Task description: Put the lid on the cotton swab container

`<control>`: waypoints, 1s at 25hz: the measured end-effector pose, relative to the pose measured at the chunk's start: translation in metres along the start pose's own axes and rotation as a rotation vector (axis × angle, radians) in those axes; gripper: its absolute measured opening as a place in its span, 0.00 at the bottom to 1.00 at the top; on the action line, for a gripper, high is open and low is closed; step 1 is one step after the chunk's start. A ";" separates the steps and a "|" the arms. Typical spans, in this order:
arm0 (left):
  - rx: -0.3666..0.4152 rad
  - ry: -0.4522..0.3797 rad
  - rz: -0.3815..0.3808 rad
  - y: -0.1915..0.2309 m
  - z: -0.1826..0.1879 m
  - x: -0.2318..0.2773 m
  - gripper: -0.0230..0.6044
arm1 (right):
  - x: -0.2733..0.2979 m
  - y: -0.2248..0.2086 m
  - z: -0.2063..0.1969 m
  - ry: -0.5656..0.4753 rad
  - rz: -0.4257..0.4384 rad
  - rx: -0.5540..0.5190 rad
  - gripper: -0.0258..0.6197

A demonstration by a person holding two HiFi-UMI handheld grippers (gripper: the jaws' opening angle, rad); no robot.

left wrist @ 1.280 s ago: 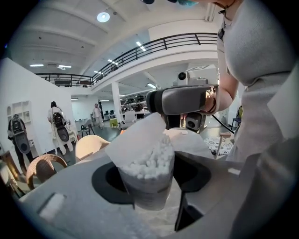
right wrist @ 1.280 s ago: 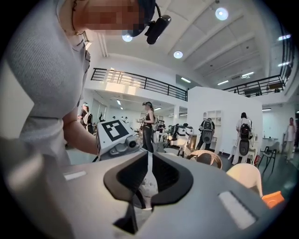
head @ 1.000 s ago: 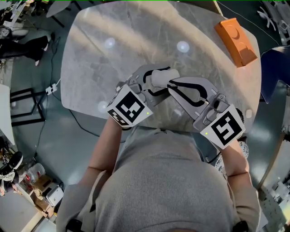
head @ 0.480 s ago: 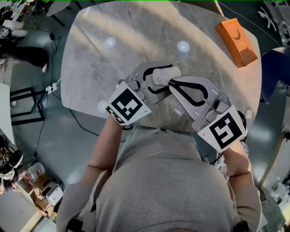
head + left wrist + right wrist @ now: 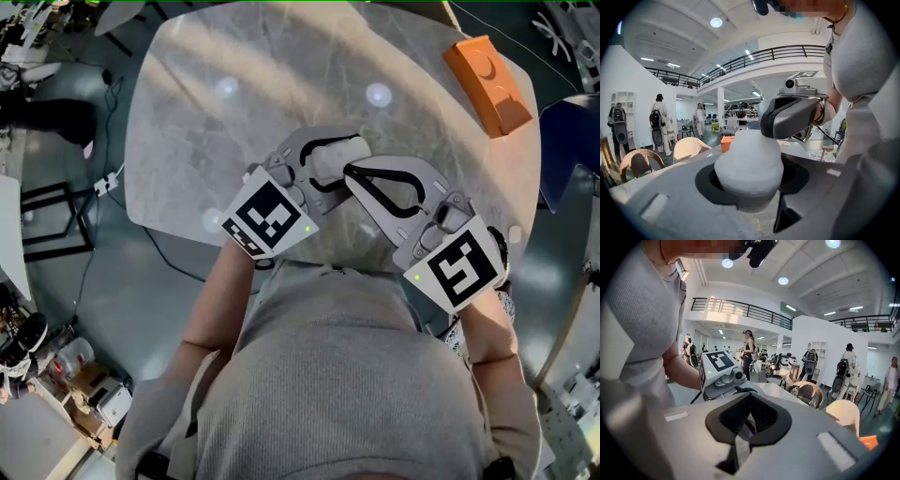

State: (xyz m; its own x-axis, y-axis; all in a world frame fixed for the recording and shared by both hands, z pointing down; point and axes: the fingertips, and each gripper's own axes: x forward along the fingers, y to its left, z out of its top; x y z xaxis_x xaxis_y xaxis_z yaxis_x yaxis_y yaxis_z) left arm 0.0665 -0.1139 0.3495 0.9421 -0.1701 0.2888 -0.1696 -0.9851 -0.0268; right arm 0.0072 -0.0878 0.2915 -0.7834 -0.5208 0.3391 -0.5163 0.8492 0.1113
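We see the left hand-held gripper [image 5: 342, 161] with its jaws around the cotton swab container [image 5: 337, 153]. The jaws are closing, and in the left gripper view the white container [image 5: 749, 161] sits in the dark notch between them, with the pads against its sides. Its lower part is wider and its upper part narrower. We cannot tell where the lid ends and the body begins.

The right hand-held gripper [image 5: 349, 172] comes to the container from the right side. Its jaws are fully together, and we see nothing held between them. In the left gripper view the closed tip of this gripper lies on the top of the container, touching it.

Under the container is the grey marbled counter [image 5: 234, 131], and the container is near the edge where the person stands. We cannot tell if its bottom touches the counter.

Well apart from the container, to its right and on the far side, an orange block [image 5: 487, 84] lies at the edge of the counter.
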 end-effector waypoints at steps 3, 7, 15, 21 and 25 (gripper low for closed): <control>0.012 0.036 -0.004 -0.001 -0.011 -0.002 0.38 | 0.003 0.003 -0.006 -0.026 -0.005 0.021 0.04; 0.031 0.064 0.003 -0.001 -0.022 0.000 0.38 | 0.006 0.003 -0.013 -0.056 -0.016 0.056 0.04; 0.061 0.078 -0.037 -0.009 -0.026 0.007 0.38 | 0.003 -0.008 -0.017 -0.107 -0.066 0.128 0.04; 0.060 0.083 -0.056 -0.012 -0.030 0.012 0.38 | 0.003 -0.011 -0.021 -0.114 -0.095 0.141 0.04; 0.055 0.085 -0.063 -0.010 -0.036 0.016 0.38 | 0.004 -0.014 -0.025 -0.118 -0.111 0.159 0.04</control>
State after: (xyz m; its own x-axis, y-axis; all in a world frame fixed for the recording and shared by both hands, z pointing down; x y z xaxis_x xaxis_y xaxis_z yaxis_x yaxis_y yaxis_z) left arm 0.0729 -0.1061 0.3889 0.9222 -0.1071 0.3716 -0.0923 -0.9941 -0.0575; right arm 0.0202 -0.0993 0.3146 -0.7492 -0.6245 0.2207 -0.6420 0.7666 -0.0100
